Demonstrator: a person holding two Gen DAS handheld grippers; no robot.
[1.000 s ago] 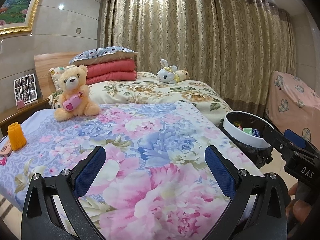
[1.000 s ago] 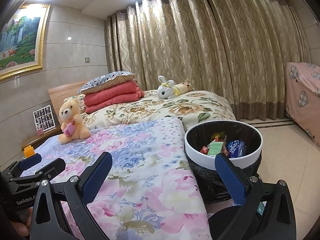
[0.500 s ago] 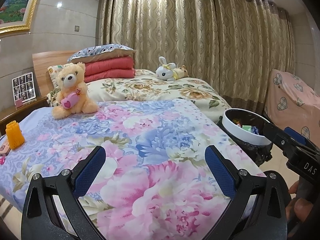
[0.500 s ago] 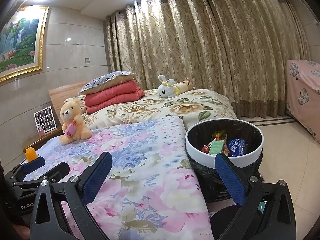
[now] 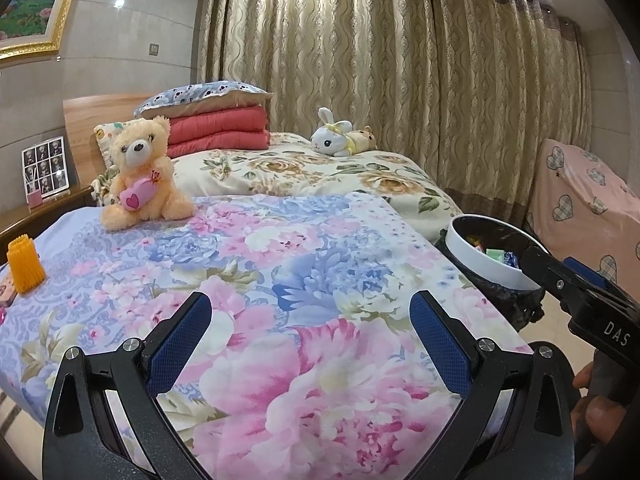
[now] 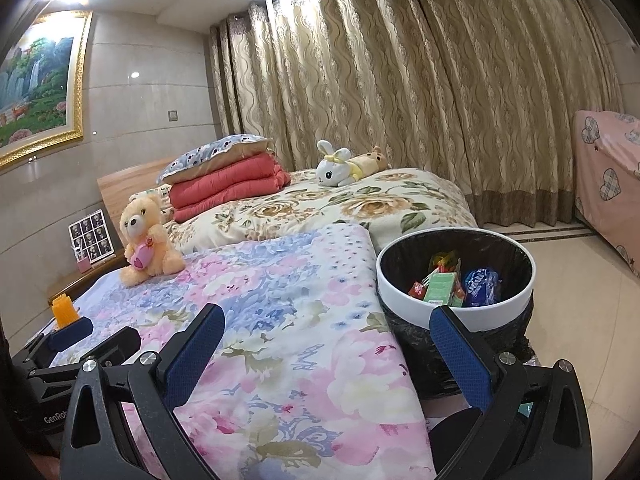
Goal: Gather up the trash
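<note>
Left gripper [image 5: 310,320]: jaws wide apart, nothing between them; above floral quilt [image 5: 280,264].
Right gripper [image 6: 328,332]: jaws wide apart, holding nothing; over quilt edge, beside bin.
Bin [image 6: 404,288]: on floor against the bed; black liner, white rim.
Trash [image 6: 442,288]: wrappers inside bin.
Orange item [image 5: 25,266]: on quilt's left edge.

bed cover [image 5: 280,264]: soft cloth with flowers
teddy bear [image 5: 142,168]: fluffy plush
bin [image 6: 452,312]: smooth white plastic, shiny black bag inside
headboard [image 5: 92,120]: smooth wood
floor [image 6: 580,272]: shiny tiles
</note>
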